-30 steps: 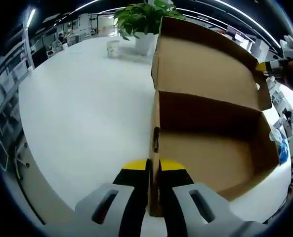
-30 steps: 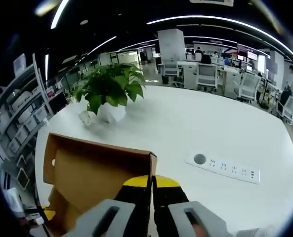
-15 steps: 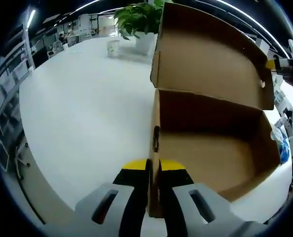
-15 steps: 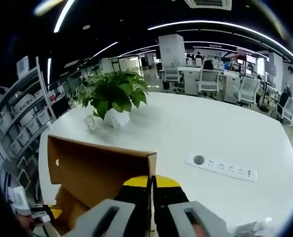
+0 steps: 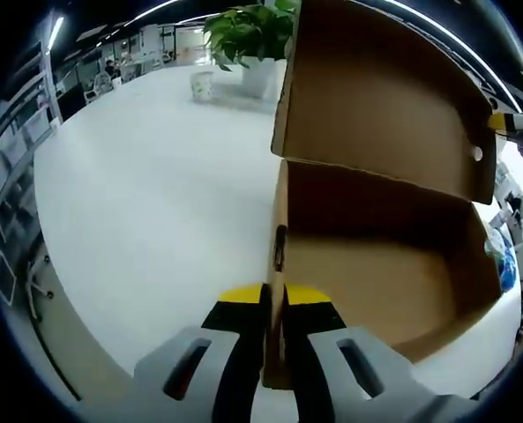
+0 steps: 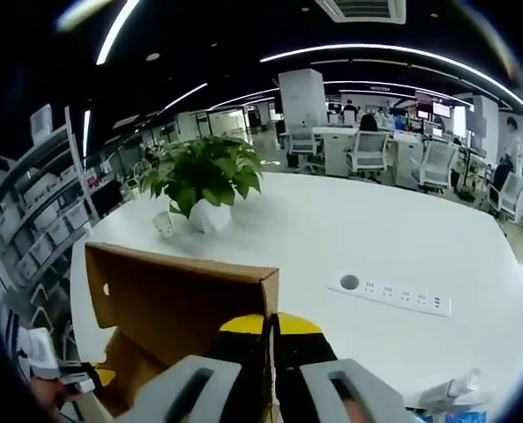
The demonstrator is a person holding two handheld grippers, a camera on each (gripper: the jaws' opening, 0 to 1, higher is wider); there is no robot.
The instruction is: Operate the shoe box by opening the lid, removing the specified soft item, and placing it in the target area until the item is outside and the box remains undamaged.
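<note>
Your right gripper (image 6: 271, 328) has raised the brown cardboard lid (image 5: 380, 92) higher; both grippers' fingers stay clamped on cardboard. Swing gently; left gripper (image 5: 274, 298) steadies the box wall (image 5: 276, 256).

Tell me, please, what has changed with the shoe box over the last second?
The right gripper, shut on the lid, has swung it further up and open. The left gripper stays clamped on the box wall, and the box has not shifted on the table.
</note>
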